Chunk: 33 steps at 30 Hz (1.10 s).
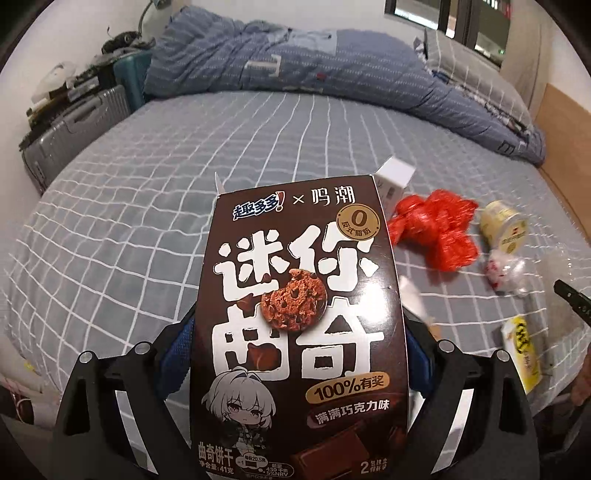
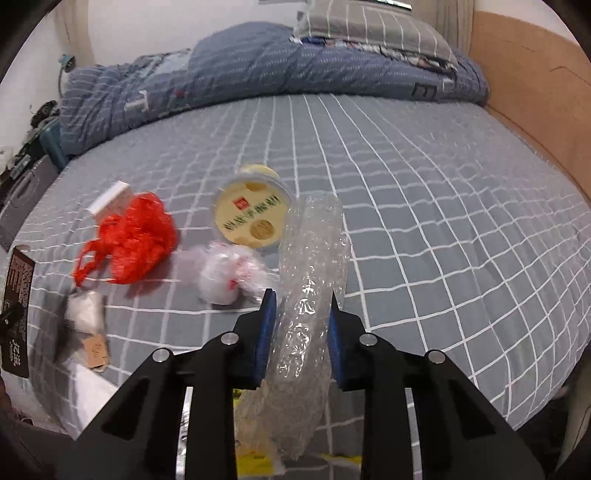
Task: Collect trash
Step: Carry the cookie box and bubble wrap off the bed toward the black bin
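My left gripper (image 1: 299,332) is shut on a brown cookie box (image 1: 301,314), held upright above the bed and hiding the fingertips. My right gripper (image 2: 303,306) is shut on a roll of clear bubble wrap (image 2: 314,266). On the checked bedsheet (image 2: 424,206) lie a red mesh bag (image 2: 133,240), a cream round tub (image 2: 253,214), a crumpled white plastic wrapper (image 2: 225,273) and a small white box (image 2: 110,197). In the left wrist view the red mesh bag (image 1: 436,229), tub (image 1: 504,225), wrapper (image 1: 506,273) and white box (image 1: 393,177) lie right of the cookie box.
A yellow packet (image 1: 522,350) lies at the right near the bed edge. A rumpled blue duvet (image 1: 332,70) and grey pillow (image 2: 376,26) lie at the far side. Suitcases (image 1: 70,136) stand left of the bed. A wooden headboard (image 2: 535,88) runs along the right.
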Each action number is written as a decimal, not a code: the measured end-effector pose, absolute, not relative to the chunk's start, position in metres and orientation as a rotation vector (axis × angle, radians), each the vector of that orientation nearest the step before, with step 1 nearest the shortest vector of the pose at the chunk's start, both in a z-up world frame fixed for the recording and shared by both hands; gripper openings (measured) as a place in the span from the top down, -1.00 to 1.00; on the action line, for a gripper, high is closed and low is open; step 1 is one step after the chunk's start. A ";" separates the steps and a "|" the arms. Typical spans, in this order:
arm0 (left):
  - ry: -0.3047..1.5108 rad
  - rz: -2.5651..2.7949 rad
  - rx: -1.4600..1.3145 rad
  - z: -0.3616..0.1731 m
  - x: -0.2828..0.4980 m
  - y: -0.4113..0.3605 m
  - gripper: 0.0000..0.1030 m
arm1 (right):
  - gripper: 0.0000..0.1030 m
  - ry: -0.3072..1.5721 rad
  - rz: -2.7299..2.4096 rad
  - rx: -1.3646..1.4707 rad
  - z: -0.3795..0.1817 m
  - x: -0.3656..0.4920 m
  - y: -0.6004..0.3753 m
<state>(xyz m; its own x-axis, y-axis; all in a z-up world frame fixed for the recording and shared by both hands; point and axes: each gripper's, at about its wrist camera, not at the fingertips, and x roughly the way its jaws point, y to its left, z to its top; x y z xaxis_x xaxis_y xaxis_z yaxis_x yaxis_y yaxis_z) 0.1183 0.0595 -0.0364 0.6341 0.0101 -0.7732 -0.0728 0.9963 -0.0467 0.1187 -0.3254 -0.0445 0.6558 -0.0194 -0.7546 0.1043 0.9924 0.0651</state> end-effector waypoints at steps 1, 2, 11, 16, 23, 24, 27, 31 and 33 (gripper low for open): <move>0.874 0.044 -0.075 -0.032 0.113 0.057 -0.73 | 0.51 0.843 -0.066 0.099 -0.040 0.114 -0.322; 0.866 0.040 -0.074 -0.028 0.108 0.055 -0.73 | 0.51 0.833 -0.060 0.096 -0.036 0.109 -0.318; 0.831 0.011 -0.065 -0.006 0.063 0.034 -0.73 | 0.51 0.773 0.005 0.055 -0.001 0.060 -0.286; 0.827 -0.005 -0.053 -0.001 0.039 0.023 -0.73 | 0.51 0.759 0.032 0.054 0.010 0.028 -0.273; 0.845 -0.026 -0.055 -0.004 -0.004 0.011 -0.73 | 0.51 0.768 0.074 0.063 0.013 -0.015 -0.259; 0.849 -0.026 -0.057 -0.006 -0.011 0.010 -0.73 | 0.51 0.768 0.080 0.063 0.014 -0.020 -0.257; 0.858 -0.023 -0.066 -0.008 -0.028 0.010 -0.73 | 0.51 0.763 0.097 0.061 0.017 -0.039 -0.250; 0.873 -0.023 -0.081 -0.013 -0.049 0.010 -0.73 | 0.51 0.773 0.114 0.057 0.017 -0.061 -0.239; 0.900 -0.029 -0.102 -0.018 -0.061 0.011 -0.73 | 0.51 0.788 0.121 0.052 0.014 -0.069 -0.235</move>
